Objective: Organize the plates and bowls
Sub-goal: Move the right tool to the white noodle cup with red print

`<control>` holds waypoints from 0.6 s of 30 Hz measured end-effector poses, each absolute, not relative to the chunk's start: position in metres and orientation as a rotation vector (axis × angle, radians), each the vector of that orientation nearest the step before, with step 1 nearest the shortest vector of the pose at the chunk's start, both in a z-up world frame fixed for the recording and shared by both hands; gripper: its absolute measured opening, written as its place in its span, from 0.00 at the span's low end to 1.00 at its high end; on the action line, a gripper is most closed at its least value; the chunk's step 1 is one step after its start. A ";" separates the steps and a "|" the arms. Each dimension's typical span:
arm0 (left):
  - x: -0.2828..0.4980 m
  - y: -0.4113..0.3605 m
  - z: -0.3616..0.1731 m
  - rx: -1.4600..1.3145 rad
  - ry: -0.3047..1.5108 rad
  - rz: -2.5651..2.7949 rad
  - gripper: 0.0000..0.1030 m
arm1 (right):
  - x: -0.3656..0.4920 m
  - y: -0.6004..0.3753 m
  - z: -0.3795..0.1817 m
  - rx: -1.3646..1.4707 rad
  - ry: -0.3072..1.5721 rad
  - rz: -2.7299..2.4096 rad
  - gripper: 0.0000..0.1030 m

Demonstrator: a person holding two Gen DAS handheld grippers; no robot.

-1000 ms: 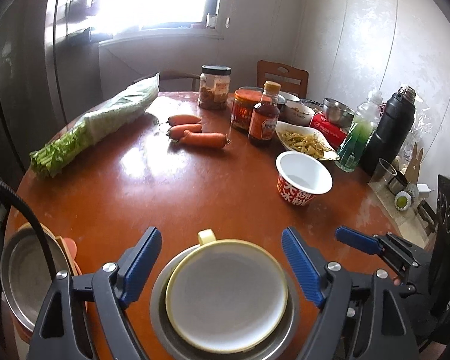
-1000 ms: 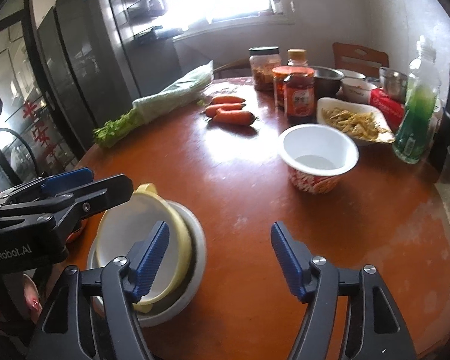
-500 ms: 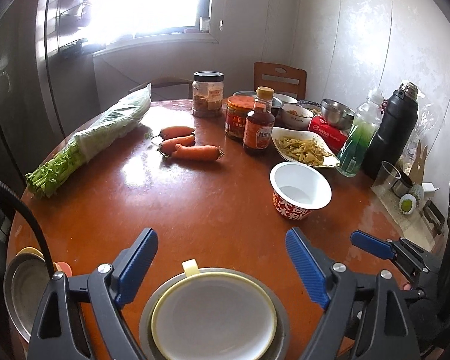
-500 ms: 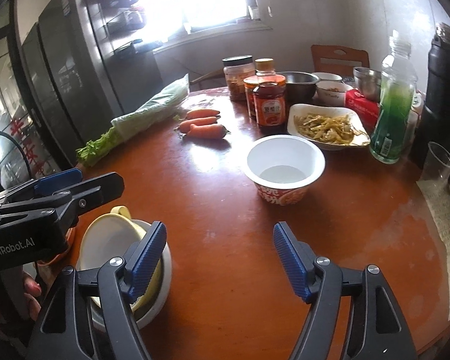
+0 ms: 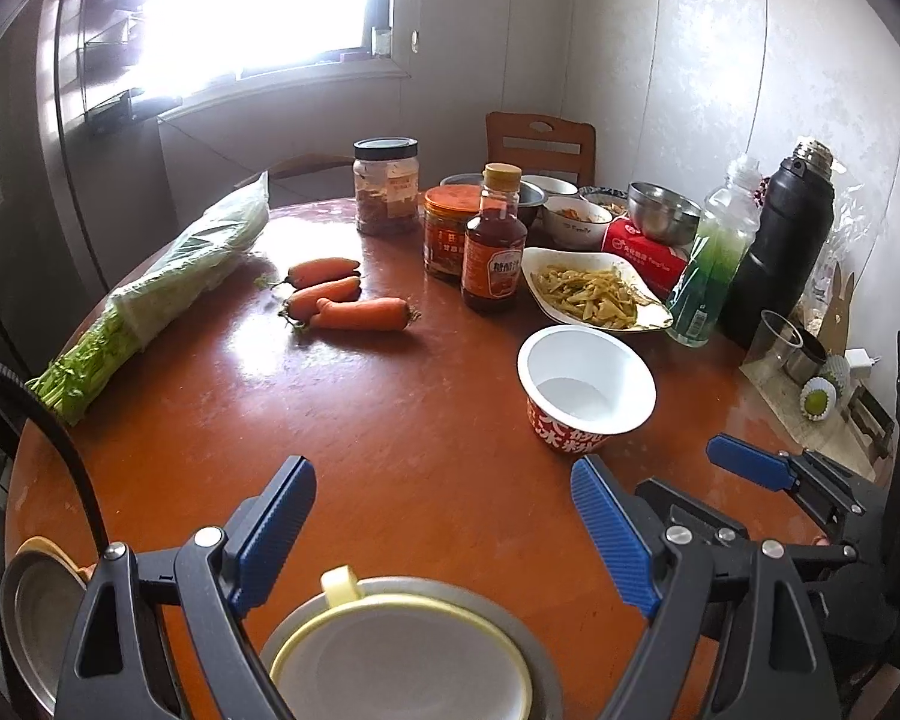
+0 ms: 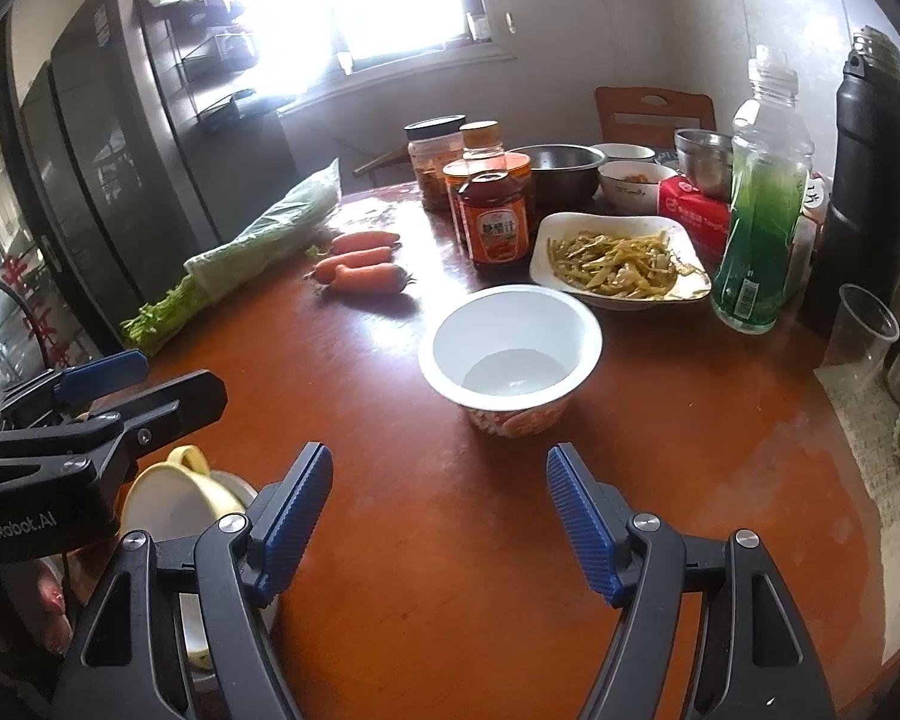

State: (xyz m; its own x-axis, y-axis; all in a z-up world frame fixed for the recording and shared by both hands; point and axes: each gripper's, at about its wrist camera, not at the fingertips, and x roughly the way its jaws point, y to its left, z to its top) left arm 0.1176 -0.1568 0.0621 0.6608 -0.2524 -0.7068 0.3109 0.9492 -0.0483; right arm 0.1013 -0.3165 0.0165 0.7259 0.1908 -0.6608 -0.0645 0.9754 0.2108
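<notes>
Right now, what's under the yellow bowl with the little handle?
The yellow bowl sits inside a wider metal dish; its grey rim shows around the bowl. The bowl covers the dish's middle, so anything lying there is hidden. The brown table is beneath both.

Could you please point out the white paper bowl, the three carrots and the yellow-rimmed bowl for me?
white paper bowl (image 6: 510, 348): right wrist view, inner wall.
carrots (image 5: 360, 313): left wrist view, nearest carrot's middle.
yellow-rimmed bowl (image 5: 402, 672): left wrist view, white inside.
</notes>
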 end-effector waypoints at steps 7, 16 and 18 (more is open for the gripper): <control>0.136 -0.173 0.054 0.092 0.817 -0.333 0.85 | 0.126 -0.336 0.010 0.185 0.759 0.110 0.73; 0.151 -0.180 0.041 0.104 0.860 -0.347 0.85 | 0.176 -0.357 -0.005 0.189 0.787 0.068 0.73; 0.155 -0.180 0.040 0.103 0.861 -0.347 0.85 | 0.188 -0.358 -0.008 0.173 0.798 0.065 0.73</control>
